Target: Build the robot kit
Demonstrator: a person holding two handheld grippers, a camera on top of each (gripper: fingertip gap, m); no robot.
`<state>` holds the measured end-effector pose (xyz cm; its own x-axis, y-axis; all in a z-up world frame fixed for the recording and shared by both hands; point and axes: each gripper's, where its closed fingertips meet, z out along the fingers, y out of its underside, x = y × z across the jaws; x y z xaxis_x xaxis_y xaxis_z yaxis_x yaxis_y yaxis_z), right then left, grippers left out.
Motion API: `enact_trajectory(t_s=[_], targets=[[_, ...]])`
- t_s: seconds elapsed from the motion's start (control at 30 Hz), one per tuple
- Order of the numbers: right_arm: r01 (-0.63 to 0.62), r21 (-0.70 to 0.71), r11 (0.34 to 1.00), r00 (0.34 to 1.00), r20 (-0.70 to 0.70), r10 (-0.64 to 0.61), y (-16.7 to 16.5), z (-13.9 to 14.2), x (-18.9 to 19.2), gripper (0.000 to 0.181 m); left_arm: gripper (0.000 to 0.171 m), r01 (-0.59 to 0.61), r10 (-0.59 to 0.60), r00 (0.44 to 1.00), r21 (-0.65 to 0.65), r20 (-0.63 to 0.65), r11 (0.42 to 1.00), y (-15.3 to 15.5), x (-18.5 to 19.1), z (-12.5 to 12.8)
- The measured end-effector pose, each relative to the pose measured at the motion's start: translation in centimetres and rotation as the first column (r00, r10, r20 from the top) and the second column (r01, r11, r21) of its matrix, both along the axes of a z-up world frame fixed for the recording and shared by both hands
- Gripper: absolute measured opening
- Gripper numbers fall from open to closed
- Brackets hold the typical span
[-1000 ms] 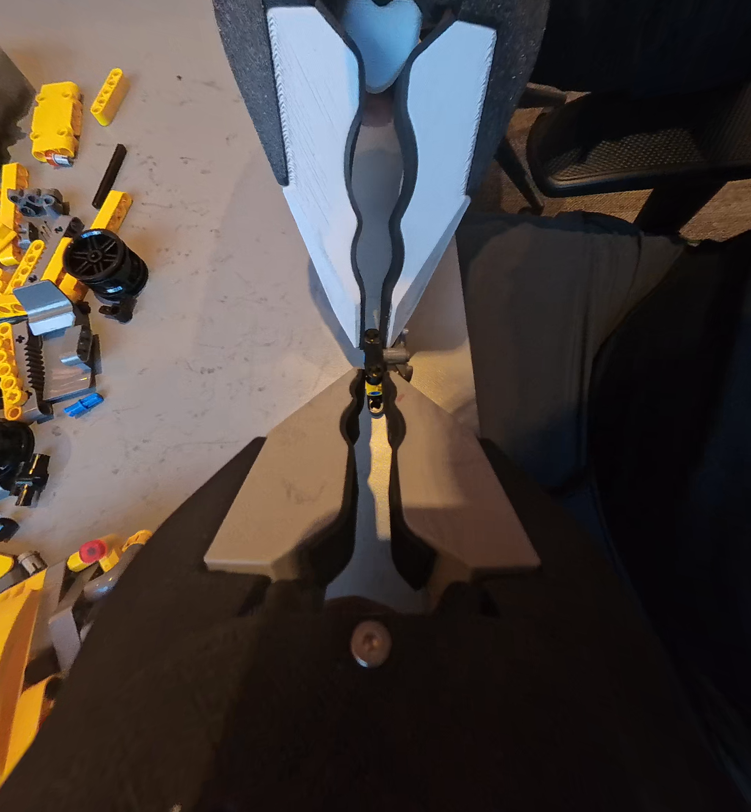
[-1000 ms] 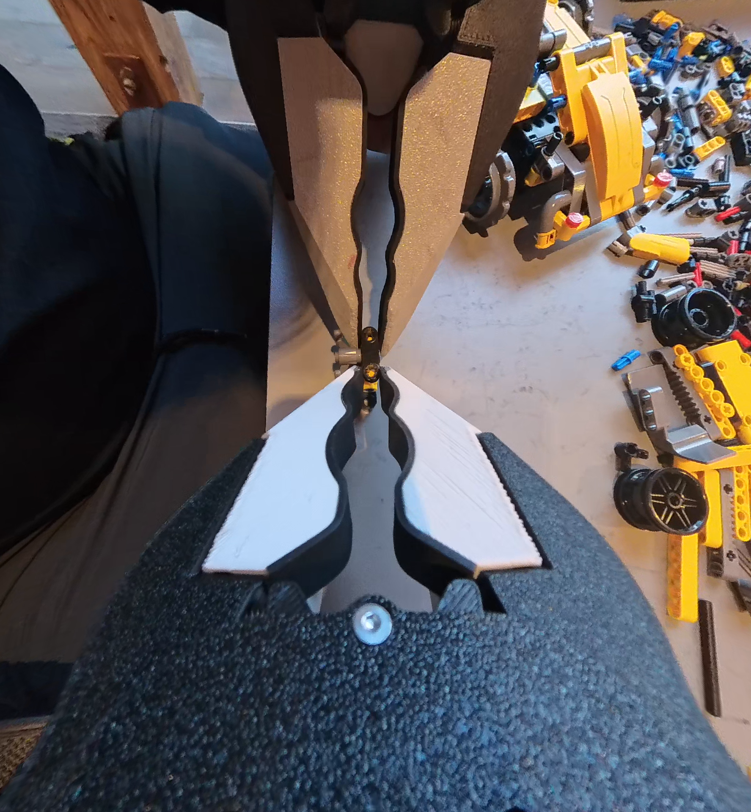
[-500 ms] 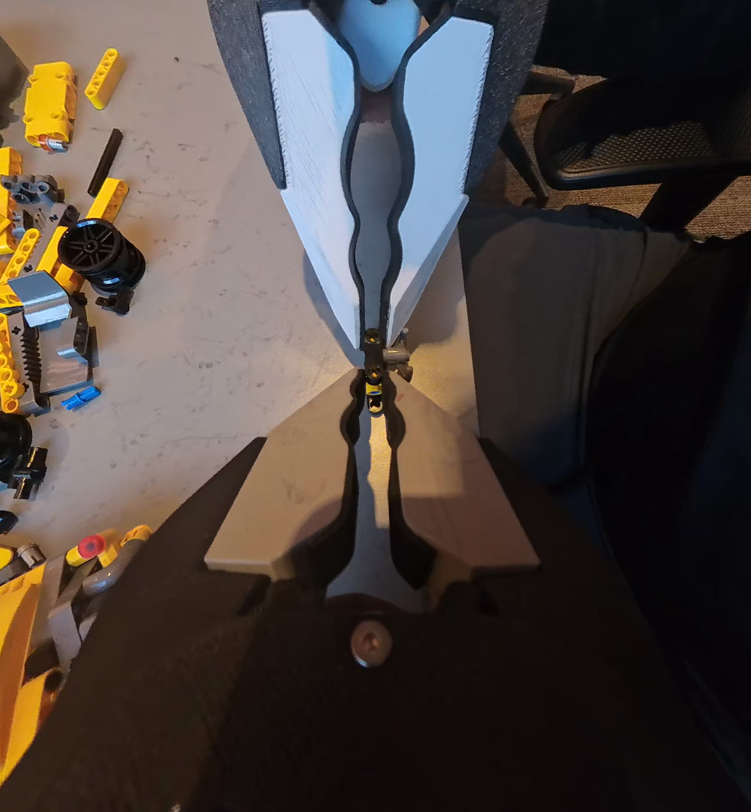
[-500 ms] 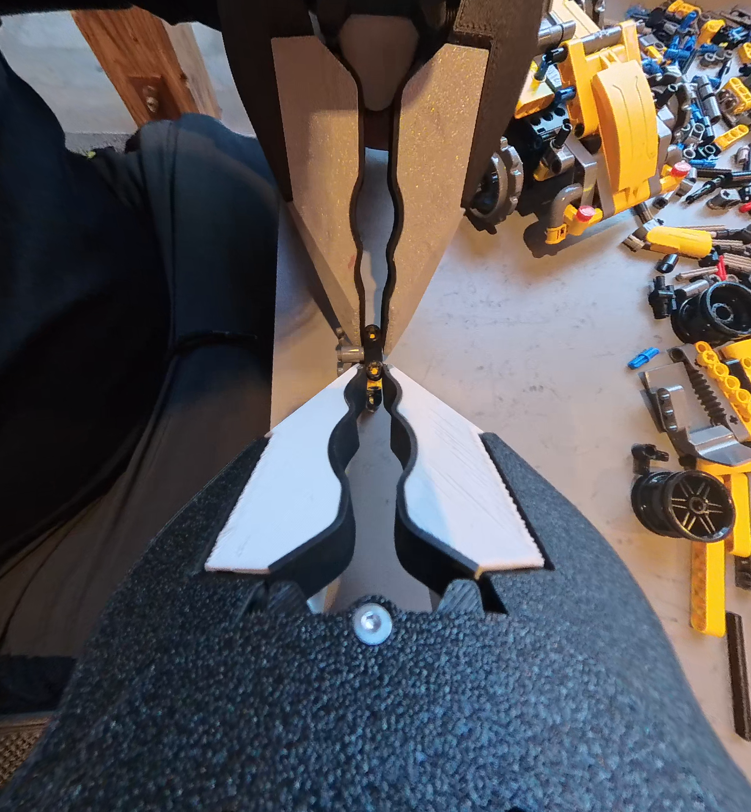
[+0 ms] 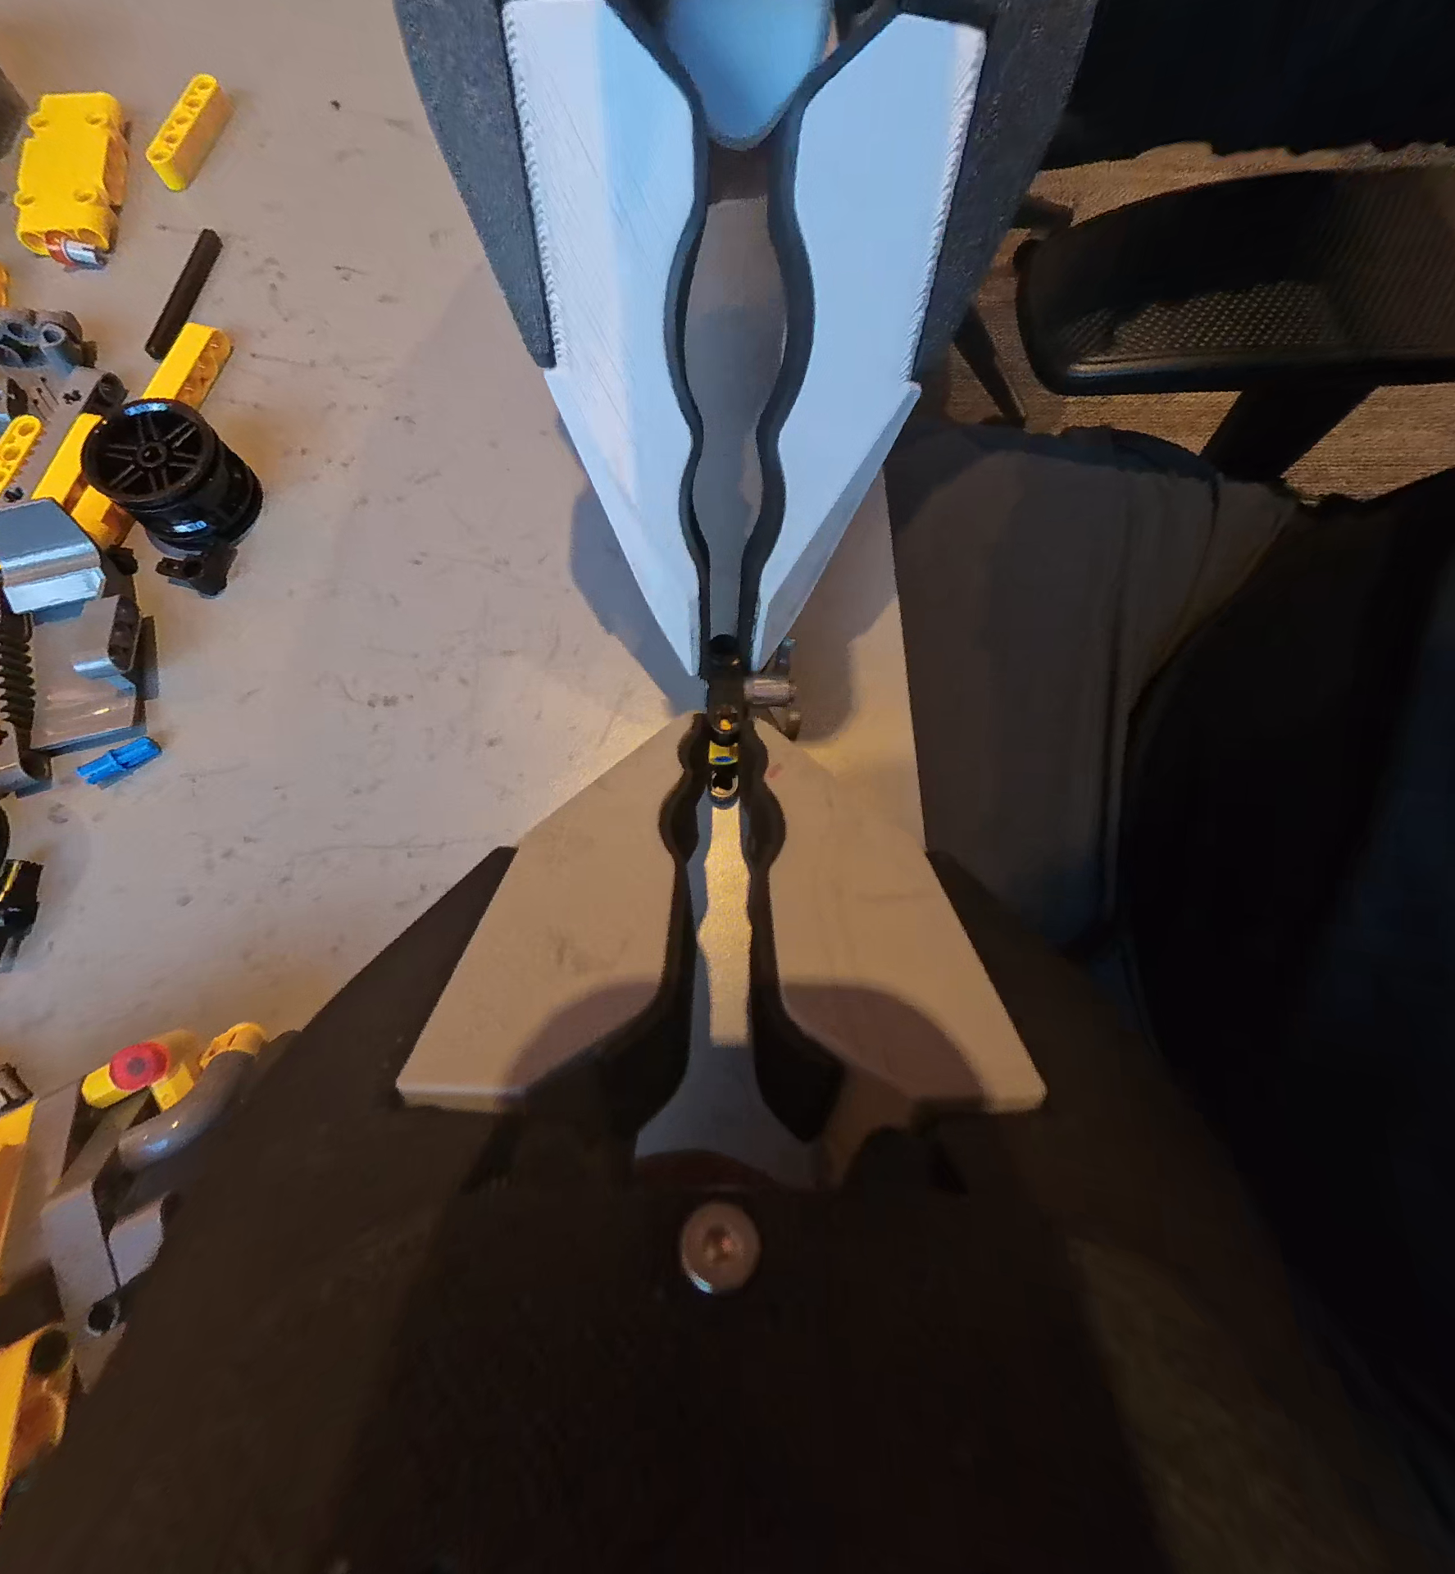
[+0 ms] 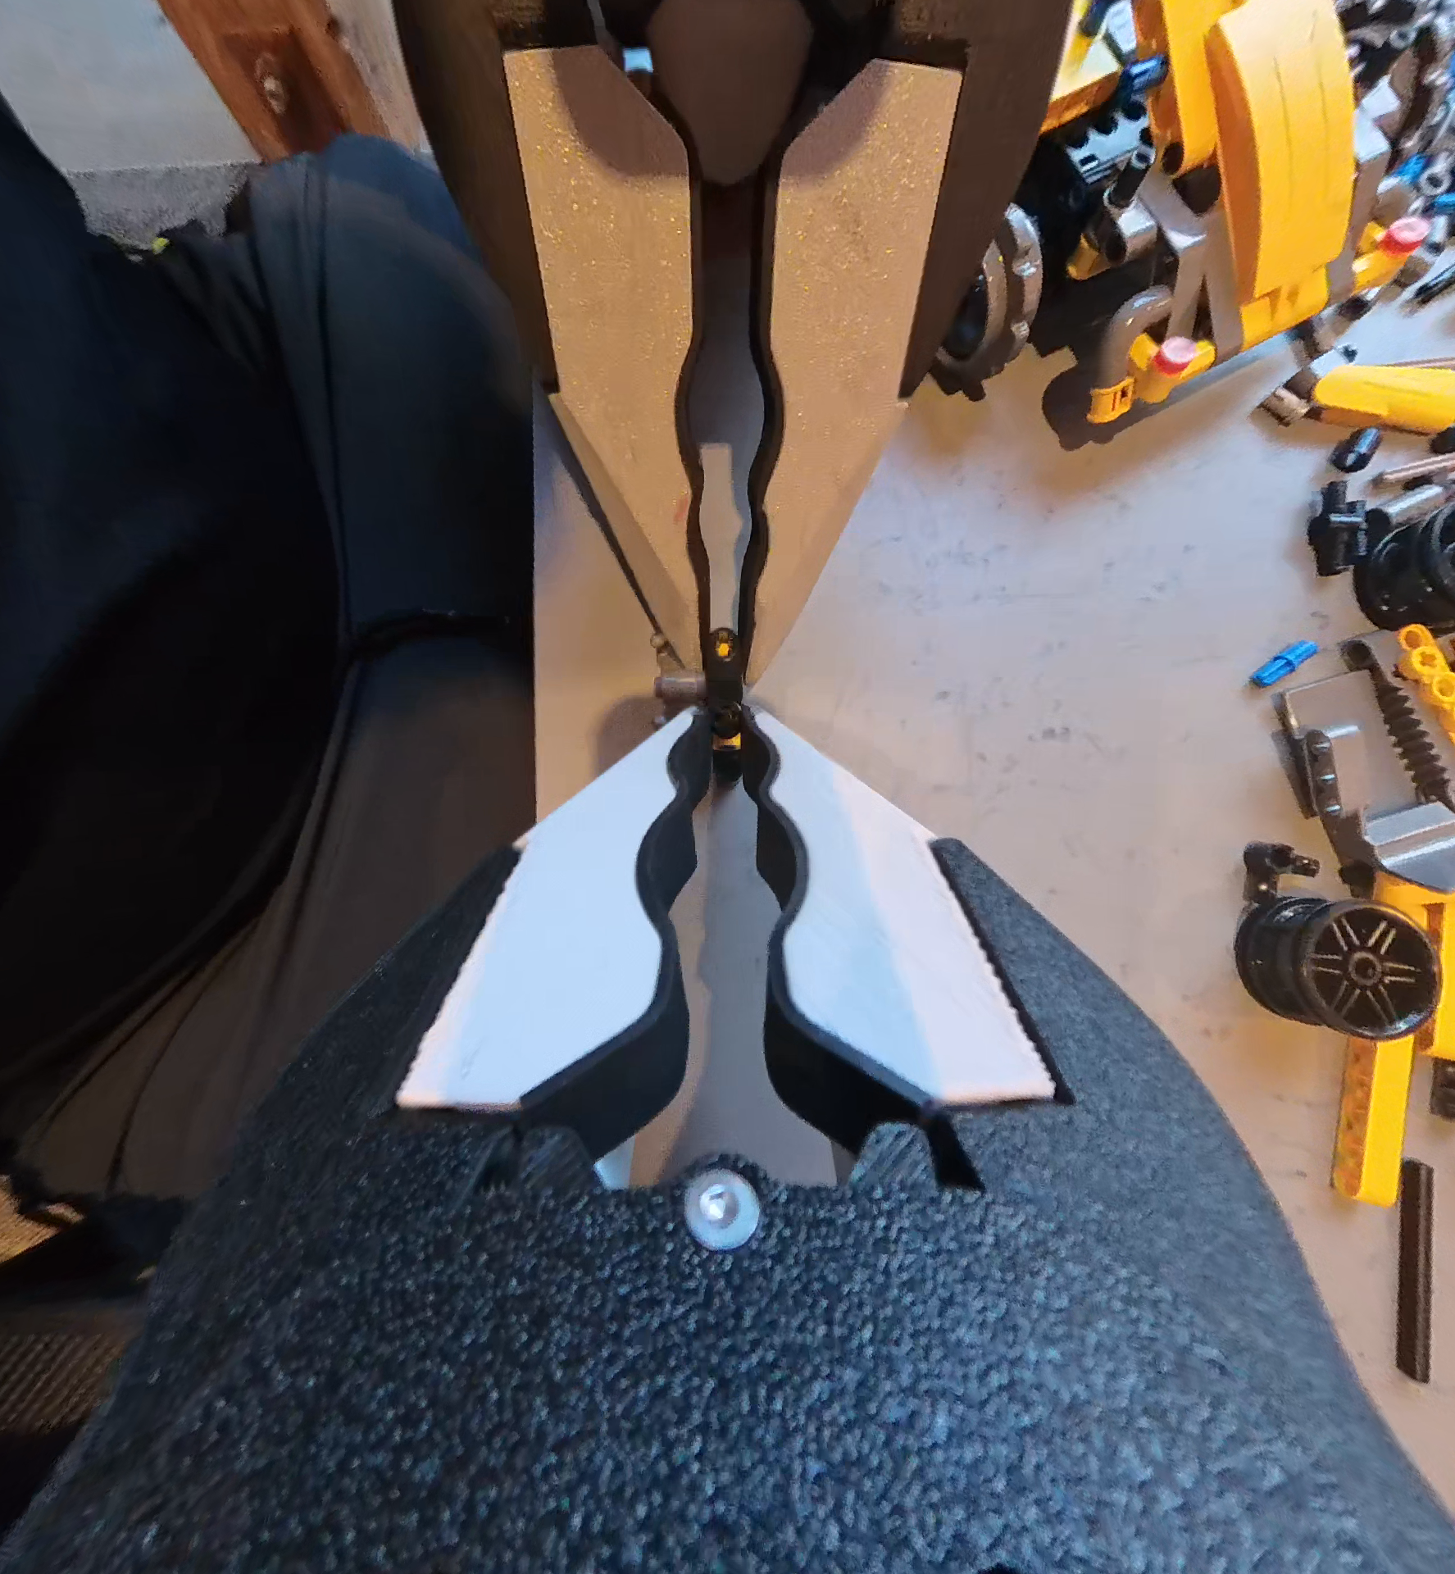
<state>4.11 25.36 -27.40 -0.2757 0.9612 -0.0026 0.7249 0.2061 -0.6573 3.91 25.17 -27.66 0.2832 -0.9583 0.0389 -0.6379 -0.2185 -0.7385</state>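
Observation:
My left gripper [image 5: 724,754], with grey fingers, and my right gripper [image 6: 724,734], with white fingers, meet tip to tip above the table's near edge. Both are shut on one small black connector piece [image 5: 724,692] that has a grey pin [image 5: 770,690] sticking out sideways and a yellow bit at one end. The piece also shows in the right wrist view [image 6: 724,673], with the grey pin [image 6: 678,686] pointing left. The right gripper [image 5: 728,652] comes in from the top of the left wrist view. The left gripper [image 6: 724,643] comes in from the top of the right wrist view.
Loose yellow, grey and black bricks and black wheels [image 6: 1345,979] lie on the pale table [image 5: 408,596]. A partly built yellow vehicle [image 6: 1269,170] stands at the back. A person's legs [image 5: 1047,639] and a black chair [image 5: 1260,298] are just past the table edge. Only a small space, under 4 cm, lies between the two pairs of fingers. The partly built yellow vehicle [image 6: 1269,170] is about equally far from each gripper, around 15 cm.
Both grippers stay shut tip to tip on the small piece. The pair has drifted slightly over the table, so the loose bricks shift a little in both views.

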Motion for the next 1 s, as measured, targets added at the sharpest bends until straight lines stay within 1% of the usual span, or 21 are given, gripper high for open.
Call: enact_trajectory(t_s=[0.07,0.17,0.27,0.33,0.43,0.63,0.77,0.93,1.0], targets=[[0.000,-0.009,1.000,0.999,0.051,0.001,0.00,-0.03,0.03,0.006,0.003,-0.002,0.002,1.000,-0.011,-0.008,1.000,-0.01,-0.02,-0.02],[-0.003,0.010,1.000,0.992,0.125,0.002,0.01,-0.09,0.09,0.006,0.003,-0.005,0.005,1.000,0.006,-0.021,1.000,0.01,-0.03,-0.05],[0.002,-0.001,1.000,0.988,0.154,-0.002,0.01,-0.16,0.11,0.006,0.003,-0.015,0.015,1.000,-0.007,0.005,1.000,0.01,-0.02,-0.06],[0.002,0.003,1.000,0.988,0.155,-0.003,0.02,-0.20,0.12,0.006,0.003,-0.024,0.024,1.000,-0.019,0.019,1.000,0.02,0.00,-0.06],[0.001,0.014,1.000,0.988,0.157,-0.003,0.02,-0.22,0.11,0.006,0.003,-0.026,0.026,1.000,-0.009,0.003,1.000,0.03,-0.03,-0.06],[0.016,-0.033,0.999,0.994,0.105,-0.013,-0.23,-0.19,-0.27,0.007,0.004,-0.028,0.028,1.000,-0.054,-0.010,0.998,-0.23,-0.38,0.01],[0.005,0.020,1.000,0.993,0.118,-0.008,-0.15,-0.19,-0.18,0.007,0.004,-0.028,0.027,0.999,-0.046,-0.017,0.999,-0.19,-0.33,0.02],[0.009,0.022,1.000,0.992,0.126,-0.012,-0.18,-0.19,-0.16,0.007,0.007,-0.030,0.030,0.999,-0.016,-0.046,0.999,-0.08,-0.44,0.02],[0.014,0.028,1.000,0.991,0.131,-0.018,-0.18,-0.18,-0.13,0.007,0.010,-0.035,0.035,0.998,-0.003,-0.048,0.999,0.11,-0.50,0.04]])
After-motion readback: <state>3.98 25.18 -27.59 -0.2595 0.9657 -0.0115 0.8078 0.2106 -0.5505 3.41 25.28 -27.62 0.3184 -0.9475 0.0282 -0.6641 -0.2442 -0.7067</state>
